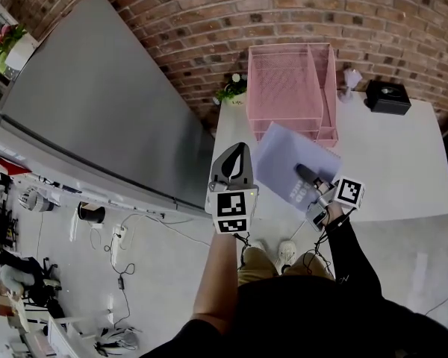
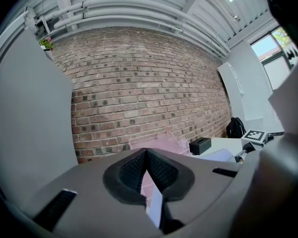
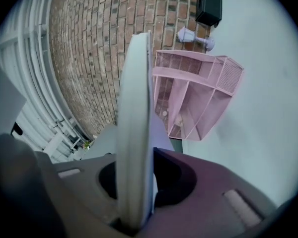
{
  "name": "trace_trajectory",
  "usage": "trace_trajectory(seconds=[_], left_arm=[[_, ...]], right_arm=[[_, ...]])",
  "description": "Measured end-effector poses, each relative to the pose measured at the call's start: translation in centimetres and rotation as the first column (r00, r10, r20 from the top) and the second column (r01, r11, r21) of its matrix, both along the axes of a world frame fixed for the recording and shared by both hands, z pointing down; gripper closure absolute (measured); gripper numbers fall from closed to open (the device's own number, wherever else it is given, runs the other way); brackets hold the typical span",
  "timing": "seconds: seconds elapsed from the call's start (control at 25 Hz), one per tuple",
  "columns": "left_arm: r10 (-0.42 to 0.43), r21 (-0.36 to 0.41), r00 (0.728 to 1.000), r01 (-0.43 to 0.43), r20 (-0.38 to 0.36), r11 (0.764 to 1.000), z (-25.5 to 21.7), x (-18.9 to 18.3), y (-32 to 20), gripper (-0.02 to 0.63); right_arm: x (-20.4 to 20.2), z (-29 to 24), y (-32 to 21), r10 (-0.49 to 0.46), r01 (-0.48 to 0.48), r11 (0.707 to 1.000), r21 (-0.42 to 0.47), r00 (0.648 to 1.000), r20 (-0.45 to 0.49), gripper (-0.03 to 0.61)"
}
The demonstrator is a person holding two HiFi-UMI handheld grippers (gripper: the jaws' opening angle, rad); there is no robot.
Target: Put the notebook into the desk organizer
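A lavender notebook (image 1: 284, 155) hangs over the white table's (image 1: 403, 162) near left part, just in front of the pink mesh desk organizer (image 1: 287, 80). My right gripper (image 1: 304, 171) is shut on its near edge. In the right gripper view the notebook (image 3: 134, 108) stands edge-on between the jaws of the right gripper (image 3: 139, 175), with the organizer (image 3: 198, 98) beyond it. My left gripper (image 1: 240, 149) is shut and holds nothing, left of the notebook at the table's left edge. In the left gripper view the pads of the left gripper (image 2: 146, 153) meet, and the organizer (image 2: 161, 142) shows behind them.
A black box (image 1: 388, 95) sits on the table right of the organizer, with a small white object (image 1: 351, 77) between them. A small potted plant (image 1: 231, 88) stands at the organizer's left. A large grey panel (image 1: 97, 103) leans left of the table. A brick wall (image 1: 209, 21) runs behind.
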State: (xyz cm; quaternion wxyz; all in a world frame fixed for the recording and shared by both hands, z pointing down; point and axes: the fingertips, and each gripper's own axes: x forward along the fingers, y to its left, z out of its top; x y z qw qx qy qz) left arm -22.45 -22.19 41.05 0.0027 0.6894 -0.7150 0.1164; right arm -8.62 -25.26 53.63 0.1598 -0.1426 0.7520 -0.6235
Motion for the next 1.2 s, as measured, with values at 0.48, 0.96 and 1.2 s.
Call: trace_trajectory(seconds=[0.48, 0.96, 1.2], left_arm=[[0.016, 0.007, 1.000, -0.017, 0.008, 1.000, -0.6, -0.2, -2.1, 0.604], [0.017, 0.008, 1.000, -0.017, 0.016, 1.000, -1.0, -1.3, -3.5, 0.605], [0.026, 0.011, 1.000, -0.026, 0.010, 1.000, -1.0, -1.7, -4.1, 0.604]], right_arm=[[3.1, 1.2, -5.2, 0.292, -0.257, 0.929, -0.265, 0.951, 0.102, 0.538], [1.9, 2.5, -6.6, 0.437, -0.367, 0.840, -0.401, 0.894, 0.096, 0.538], [1.6, 5.0, -6.9, 0.470, -0.440, 0.806, -0.396, 0.882, -0.024, 0.538]])
